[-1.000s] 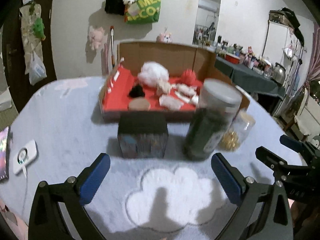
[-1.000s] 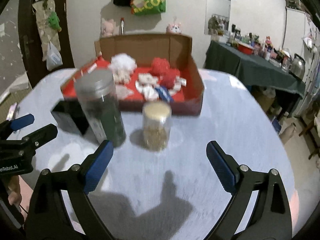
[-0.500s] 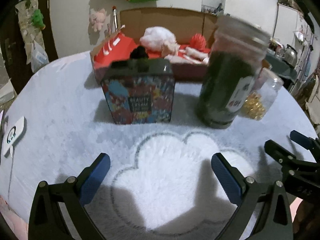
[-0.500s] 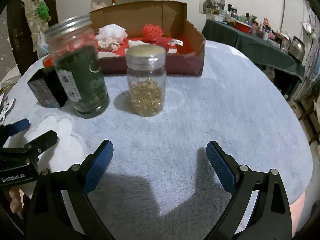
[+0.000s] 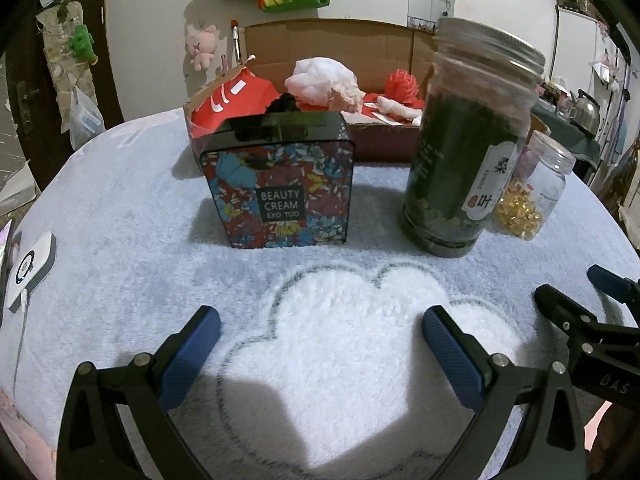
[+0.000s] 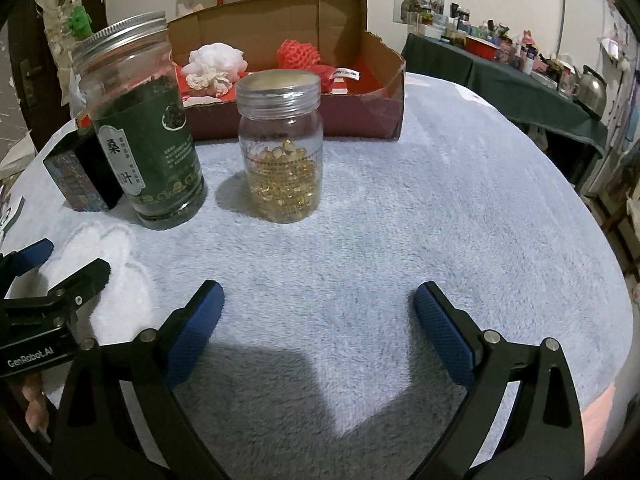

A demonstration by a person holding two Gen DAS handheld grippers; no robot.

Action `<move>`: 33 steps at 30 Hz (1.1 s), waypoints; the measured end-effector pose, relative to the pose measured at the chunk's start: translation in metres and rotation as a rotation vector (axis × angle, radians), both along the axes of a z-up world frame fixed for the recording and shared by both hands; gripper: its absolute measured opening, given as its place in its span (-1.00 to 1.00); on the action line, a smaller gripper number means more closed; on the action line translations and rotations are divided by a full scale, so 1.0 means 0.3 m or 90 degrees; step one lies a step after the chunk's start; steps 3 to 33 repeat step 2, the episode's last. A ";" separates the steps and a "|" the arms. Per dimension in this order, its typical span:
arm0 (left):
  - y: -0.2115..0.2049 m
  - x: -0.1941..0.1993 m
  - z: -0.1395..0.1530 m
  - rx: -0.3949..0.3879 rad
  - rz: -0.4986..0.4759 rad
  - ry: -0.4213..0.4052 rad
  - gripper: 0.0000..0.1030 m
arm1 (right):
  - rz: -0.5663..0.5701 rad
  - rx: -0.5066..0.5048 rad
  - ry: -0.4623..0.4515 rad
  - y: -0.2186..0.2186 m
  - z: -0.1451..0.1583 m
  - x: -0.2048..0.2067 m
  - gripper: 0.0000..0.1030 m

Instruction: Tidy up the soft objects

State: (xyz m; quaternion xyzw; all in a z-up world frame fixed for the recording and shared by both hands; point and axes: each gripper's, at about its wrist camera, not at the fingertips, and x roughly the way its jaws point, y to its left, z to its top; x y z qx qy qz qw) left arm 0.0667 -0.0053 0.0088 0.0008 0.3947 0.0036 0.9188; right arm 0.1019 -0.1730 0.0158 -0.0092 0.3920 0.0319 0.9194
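Note:
A cardboard box [image 5: 276, 36] [image 6: 380, 64] with a red lining stands at the far side of the table. In it lie soft things: a white fluffy ball [image 5: 320, 80] [image 6: 216, 58], a red mesh ball [image 5: 402, 84] [image 6: 298, 54] and a black puff [image 5: 286, 102]. My left gripper [image 5: 320, 344] hovers open and low over the white cloud pattern, empty, well short of the box. My right gripper [image 6: 318, 320] is open too, empty, above the blue fleece in front of the jars.
Between the grippers and the box stand a floral tin [image 5: 280, 188] [image 6: 76, 176], a tall green tea jar [image 5: 468, 140] [image 6: 140, 128] and a small jar of gold beads [image 5: 532, 196] [image 6: 282, 144]. A white device [image 5: 30, 268] lies at the left edge. A dark table of clutter [image 6: 520, 64] sits at the right.
Both grippers have dropped lower and come closer to the tin and jars, which now look larger. Both stay open and empty.

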 end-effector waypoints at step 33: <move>0.000 0.000 0.000 0.000 0.000 0.000 1.00 | 0.000 -0.002 -0.002 0.001 -0.002 -0.001 0.93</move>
